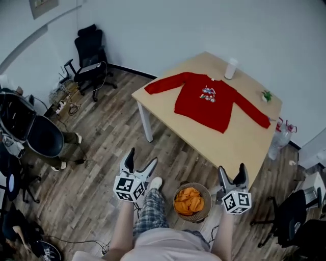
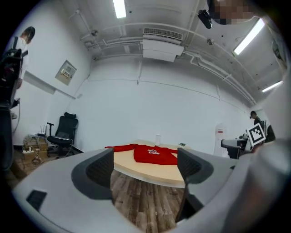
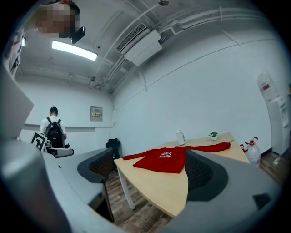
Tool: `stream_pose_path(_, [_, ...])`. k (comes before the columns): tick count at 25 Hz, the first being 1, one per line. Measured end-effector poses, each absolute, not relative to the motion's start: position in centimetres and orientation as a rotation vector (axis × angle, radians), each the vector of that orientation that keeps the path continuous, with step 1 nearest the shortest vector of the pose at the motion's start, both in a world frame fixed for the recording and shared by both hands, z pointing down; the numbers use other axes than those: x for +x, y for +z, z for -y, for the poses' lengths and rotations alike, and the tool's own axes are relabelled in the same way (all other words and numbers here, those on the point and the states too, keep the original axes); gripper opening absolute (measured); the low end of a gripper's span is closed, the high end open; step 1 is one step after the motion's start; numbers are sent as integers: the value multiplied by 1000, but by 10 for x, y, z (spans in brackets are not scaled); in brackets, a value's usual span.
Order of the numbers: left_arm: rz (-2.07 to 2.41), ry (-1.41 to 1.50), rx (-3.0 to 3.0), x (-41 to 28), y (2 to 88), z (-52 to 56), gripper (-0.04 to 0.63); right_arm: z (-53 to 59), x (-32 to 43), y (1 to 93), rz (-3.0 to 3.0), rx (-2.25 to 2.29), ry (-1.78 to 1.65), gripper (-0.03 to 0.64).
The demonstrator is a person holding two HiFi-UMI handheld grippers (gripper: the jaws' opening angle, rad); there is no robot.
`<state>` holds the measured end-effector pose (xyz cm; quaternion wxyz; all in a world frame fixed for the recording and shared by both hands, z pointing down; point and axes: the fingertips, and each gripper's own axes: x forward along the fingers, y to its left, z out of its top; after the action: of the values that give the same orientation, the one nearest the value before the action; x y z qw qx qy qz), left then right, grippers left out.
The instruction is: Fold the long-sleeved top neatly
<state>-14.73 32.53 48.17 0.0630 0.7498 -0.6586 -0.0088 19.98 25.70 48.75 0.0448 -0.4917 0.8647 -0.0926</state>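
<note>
Red long-sleeved top (image 1: 204, 104) lies flat on the surface (image 1: 226, 148), sleeves spanning 10 to 4 o'clock. Left tongs (image 1: 141, 158) and right tongs (image 1: 232, 171), released and empty, sit well short at 6 o'clock; the right tongs look nearer.

- This looks like a plain office or lab workroom with bare white walls and a wood-plank floor (image 1: 102, 153).
- A black office chair (image 1: 90, 51) stands in the corner beside a tangle of cables (image 1: 66, 99).
- A light wooden desk (image 1: 229, 145) on white legs stands out in the room, with a small potted plant (image 1: 266, 95) on it.
- Overhead are strip lights (image 2: 119, 8), exposed pipes and a ceiling-mounted air-conditioning unit (image 2: 160, 45).
- A framed notice (image 2: 67, 72) hangs on one wall and a water dispenser (image 3: 273, 100) stands against another.
- A person wearing a backpack (image 3: 53, 129) stands at the far side.
</note>
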Motion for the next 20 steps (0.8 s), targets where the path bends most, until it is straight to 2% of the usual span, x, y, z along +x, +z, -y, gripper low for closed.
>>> stream_pose_path(10, [1716, 50, 2524, -221, 449, -106, 419, -110, 121, 468, -2422, -1780, -315, 479])
stream_pose_path(20, [1514, 57, 2643, -217, 449, -5, 419, -62, 106, 465, -2297, -1940, -325, 479])
